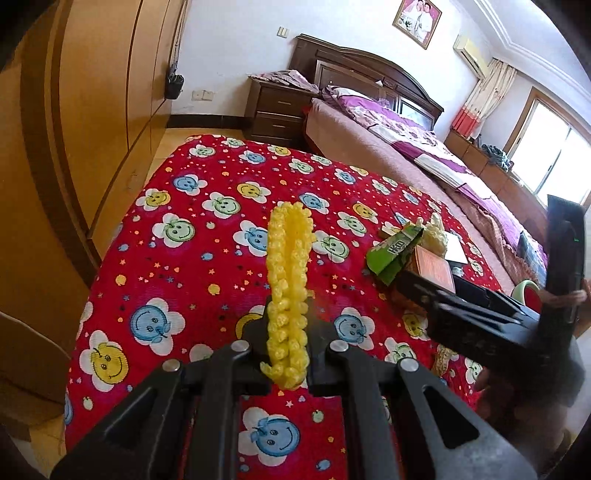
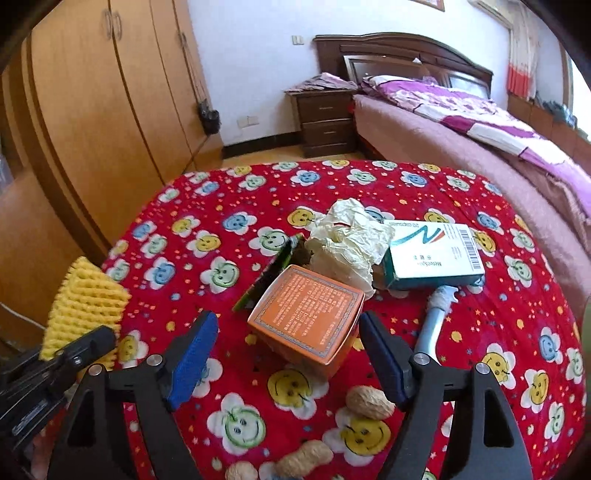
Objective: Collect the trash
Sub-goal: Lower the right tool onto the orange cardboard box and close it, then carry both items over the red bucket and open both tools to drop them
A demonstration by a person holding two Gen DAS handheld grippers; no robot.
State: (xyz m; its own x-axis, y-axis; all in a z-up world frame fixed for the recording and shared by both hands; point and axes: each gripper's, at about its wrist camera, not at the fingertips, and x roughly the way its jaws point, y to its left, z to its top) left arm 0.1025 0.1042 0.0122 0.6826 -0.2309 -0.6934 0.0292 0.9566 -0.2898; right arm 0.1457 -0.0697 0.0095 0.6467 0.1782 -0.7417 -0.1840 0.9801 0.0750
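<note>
The left gripper [image 1: 287,325] pinches a yellow foam net [image 1: 289,280]. The right gripper [image 2: 286,354] stands spread, the orange box [image 2: 306,314] lying untouched between its pads

A home bedroom — made bed [image 2: 461,122], wooden wardrobe [image 2: 110,110], nightstand [image 2: 325,118], framed portrait [image 1: 417,20].

Green wrapper [image 2: 271,275] mostly behind orange box [image 2: 306,317]; bottom-edge peanut [image 2: 242,472] cut off.
</note>
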